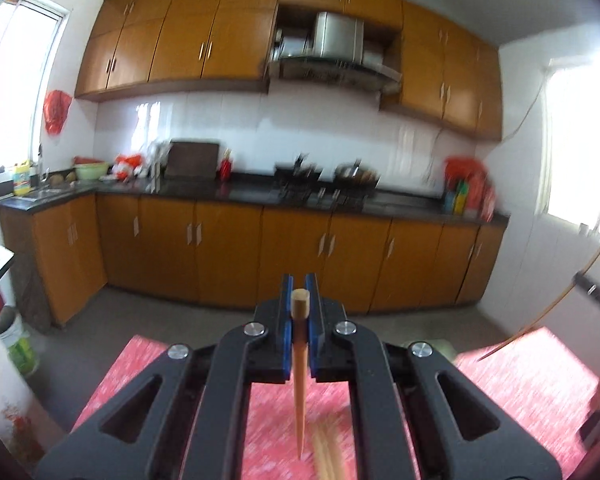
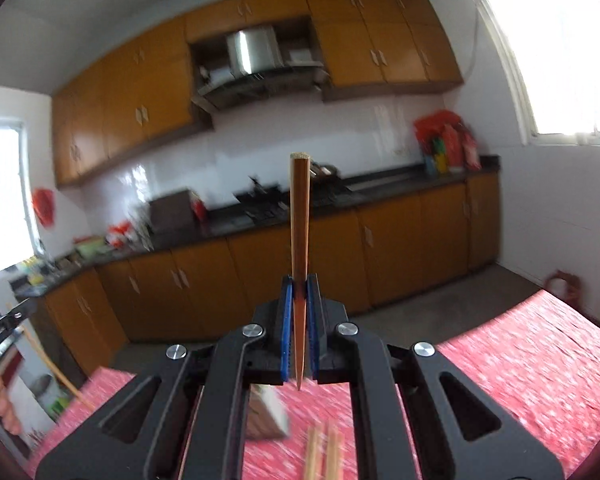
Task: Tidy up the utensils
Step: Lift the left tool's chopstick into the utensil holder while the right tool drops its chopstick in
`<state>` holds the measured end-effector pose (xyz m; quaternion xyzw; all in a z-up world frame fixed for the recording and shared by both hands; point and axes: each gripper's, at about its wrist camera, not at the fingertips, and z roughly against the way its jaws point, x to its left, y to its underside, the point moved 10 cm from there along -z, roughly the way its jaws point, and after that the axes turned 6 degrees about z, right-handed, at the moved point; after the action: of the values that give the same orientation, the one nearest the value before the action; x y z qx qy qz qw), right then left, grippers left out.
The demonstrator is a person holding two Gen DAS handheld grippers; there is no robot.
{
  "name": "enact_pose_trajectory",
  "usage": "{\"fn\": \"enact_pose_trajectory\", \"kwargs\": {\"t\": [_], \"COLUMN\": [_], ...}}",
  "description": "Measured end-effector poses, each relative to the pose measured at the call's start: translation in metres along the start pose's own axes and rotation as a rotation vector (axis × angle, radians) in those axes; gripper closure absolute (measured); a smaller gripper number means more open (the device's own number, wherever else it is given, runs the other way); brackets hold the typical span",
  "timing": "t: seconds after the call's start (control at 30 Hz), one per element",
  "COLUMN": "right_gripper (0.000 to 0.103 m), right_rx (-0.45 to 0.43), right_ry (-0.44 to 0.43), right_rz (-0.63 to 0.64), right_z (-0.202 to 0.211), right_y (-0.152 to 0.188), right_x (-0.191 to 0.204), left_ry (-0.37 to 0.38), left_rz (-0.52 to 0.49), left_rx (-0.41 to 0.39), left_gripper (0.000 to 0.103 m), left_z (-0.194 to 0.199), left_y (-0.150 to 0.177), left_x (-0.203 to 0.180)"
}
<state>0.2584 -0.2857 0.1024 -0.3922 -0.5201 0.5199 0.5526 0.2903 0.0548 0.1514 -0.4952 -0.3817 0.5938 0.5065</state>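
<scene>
Your left tongs (image 1: 299, 308) are clamped on a chopstick (image 1: 299, 372), blue pads pressing it from both sides near its thick end. It is plain light wood, round in section with a flat-cut blunt top, tapering to a fine tip. Its long axis runs from 12 o'clock at the butt down to 6 o'clock, the point hanging over the table (image 1: 532, 380) and its speckled red cloth. More chopsticks (image 1: 330, 452) lie blurred on the cloth at 6 o'clock, just right of that tip.

Your right tongs (image 2: 299, 292) are likewise closed on a second chopstick (image 2: 299, 216), darker reddish-brown with a glossy finish and a pale, squared-off end. This one is gripped low, near its tip: most of the shaft rises toward 12 o'clock, and only the sharp point pokes out below the pads toward 6 o'clock. Under it, on the same red table (image 2: 520, 360), sits a blurred boxy holder (image 2: 266, 412), and a pair of pale chopsticks (image 2: 324, 456) lies at 6 o'clock. At 9 o'clock in the right view, your other gripper shows with its stick slanting down.
</scene>
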Motion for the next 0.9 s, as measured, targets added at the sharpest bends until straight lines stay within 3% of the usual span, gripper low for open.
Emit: {"fn": "enact_pose_trajectory", "kwargs": {"t": [0.17, 0.33, 0.5, 0.73, 0.8, 0.9], "right_gripper": [0.095, 0.095, 0.095, 0.094, 0.090, 0.076], "right_rx": [-0.015, 0.030, 0.109, 0.173, 0.181, 0.170], "right_ry": [-0.061, -0.085, -0.101, -0.123, -0.126, -0.118], "right_rz": [0.039, 0.036, 0.019, 0.027, 0.017, 0.013], "right_z": [-0.016, -0.038, -0.063, -0.071, -0.071, -0.066], "right_y": [-0.004, 0.014, 0.042, 0.067, 0.066, 0.061], "right_x": [0.035, 0.042, 0.039, 0.045, 0.045, 0.043], "left_ry": [0.055, 0.087, 0.105, 0.094, 0.089, 0.077], "left_rz": [0.014, 0.031, 0.070, 0.059, 0.052, 0.030], "left_rx": [-0.130, -0.195, -0.146, 0.018, 0.032, 0.025], "left_gripper": [0.096, 0.096, 0.096, 0.095, 0.081, 0.071], "left_z": [-0.001, -0.024, -0.060, -0.106, -0.107, -0.100], "left_y": [-0.050, -0.064, -0.034, 0.029, 0.037, 0.036], "left_x": [-0.044, -0.082, -0.095, -0.095, -0.092, -0.090]}}
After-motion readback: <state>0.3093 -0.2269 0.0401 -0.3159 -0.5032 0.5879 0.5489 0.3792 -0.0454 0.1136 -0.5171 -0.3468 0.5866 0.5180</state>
